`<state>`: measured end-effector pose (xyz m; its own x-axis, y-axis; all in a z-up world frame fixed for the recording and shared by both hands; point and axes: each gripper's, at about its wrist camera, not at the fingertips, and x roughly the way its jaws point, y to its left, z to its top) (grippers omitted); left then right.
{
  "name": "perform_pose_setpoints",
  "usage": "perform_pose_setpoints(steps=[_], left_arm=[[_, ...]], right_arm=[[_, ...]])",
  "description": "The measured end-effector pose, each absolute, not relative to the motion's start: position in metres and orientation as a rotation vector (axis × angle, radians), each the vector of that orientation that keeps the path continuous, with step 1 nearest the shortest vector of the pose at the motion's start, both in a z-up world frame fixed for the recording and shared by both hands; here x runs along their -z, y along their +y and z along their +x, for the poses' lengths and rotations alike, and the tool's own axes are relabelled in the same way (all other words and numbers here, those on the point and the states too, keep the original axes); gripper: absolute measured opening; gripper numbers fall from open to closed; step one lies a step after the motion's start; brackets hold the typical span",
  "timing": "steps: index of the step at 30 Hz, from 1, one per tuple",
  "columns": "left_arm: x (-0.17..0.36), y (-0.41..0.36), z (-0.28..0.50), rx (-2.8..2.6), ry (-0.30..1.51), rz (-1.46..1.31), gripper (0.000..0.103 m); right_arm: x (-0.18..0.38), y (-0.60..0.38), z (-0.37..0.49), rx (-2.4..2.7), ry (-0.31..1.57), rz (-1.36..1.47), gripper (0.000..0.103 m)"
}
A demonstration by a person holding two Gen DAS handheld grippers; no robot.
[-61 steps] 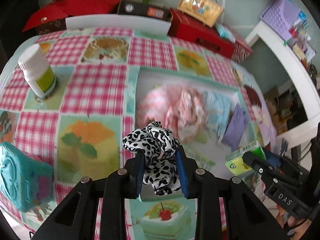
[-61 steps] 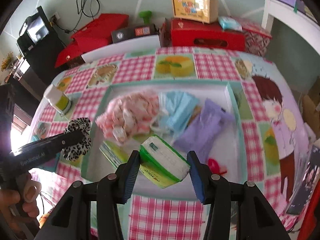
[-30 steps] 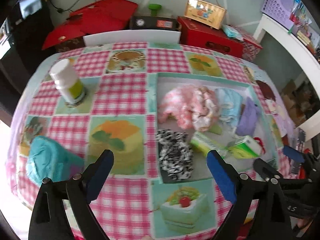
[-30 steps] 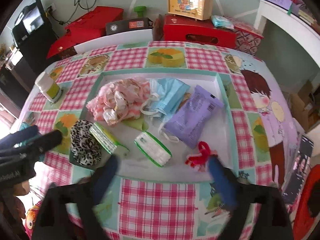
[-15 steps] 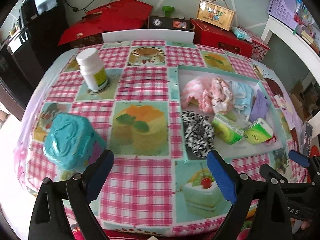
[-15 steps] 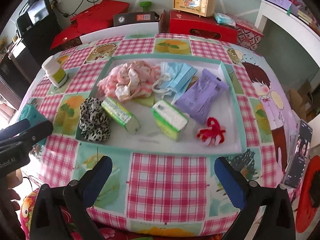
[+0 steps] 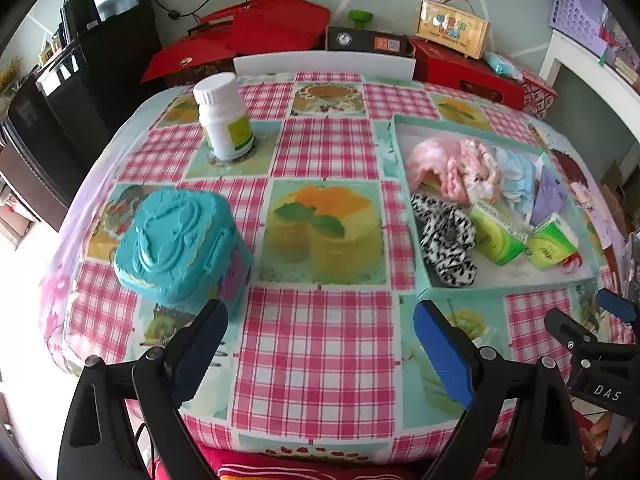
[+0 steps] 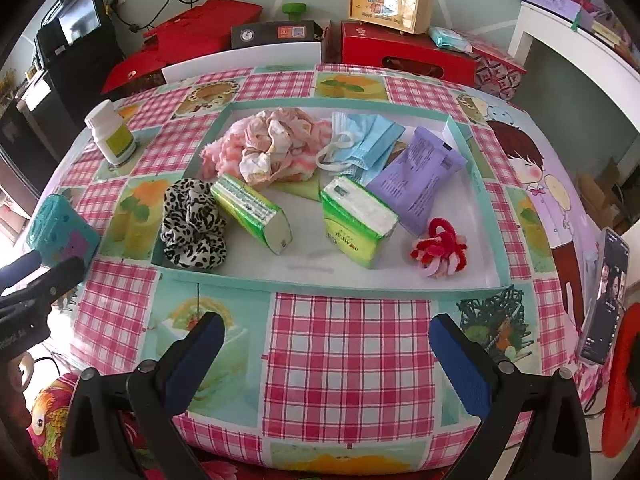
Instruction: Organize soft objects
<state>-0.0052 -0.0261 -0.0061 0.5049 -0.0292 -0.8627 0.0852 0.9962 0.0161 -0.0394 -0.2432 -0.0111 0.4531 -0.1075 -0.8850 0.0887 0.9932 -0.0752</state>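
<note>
Right wrist cam: I've got both grippers, left [image 7: 320, 344] & right [image 8: 326, 354], jaws wide apart, empty, hovering off the tray's [image 8: 332, 286] near edge. Soft stuff sits in tray: 1 scrunchie [image 8: 194, 224], 2 tissue packs [image 8: 250, 212], 1 pink cloth [image 8: 268, 148], 1 mask [image 8: 366, 140], 1 purple pouch [image 8: 418, 178], 1 red tie [image 8: 438, 248]. Risk, imo: bottle [image 7: 226, 118] & teal box [image 7: 180, 246] outside are rigid; grabbing them = mis-sort.

red scrunchie [image 7: 571, 259]: in the left view mostly hidden behind a tissue pack [image 7: 551, 245]
green sheet [image 8: 301, 189]: mostly covered by the pink cloth [image 8: 267, 148]
brown item [image 8: 396, 148]: under the masks [image 8: 366, 142] and purple pack [image 8: 418, 176], too little shows to tell
phone [image 8: 605, 296]: screen picture too small to make out
pack print: too small to read
</note>
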Motion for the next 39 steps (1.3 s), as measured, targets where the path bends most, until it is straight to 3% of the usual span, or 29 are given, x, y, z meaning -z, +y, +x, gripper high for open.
perform_pose_setpoints(steps=[39], left_arm=[[0.028, -0.032, -0.008, 0.007, 1.084, 0.153, 0.094]], right_arm=[[0.025, -0.241, -0.033, 0.16, 1.117, -0.043, 0.103]])
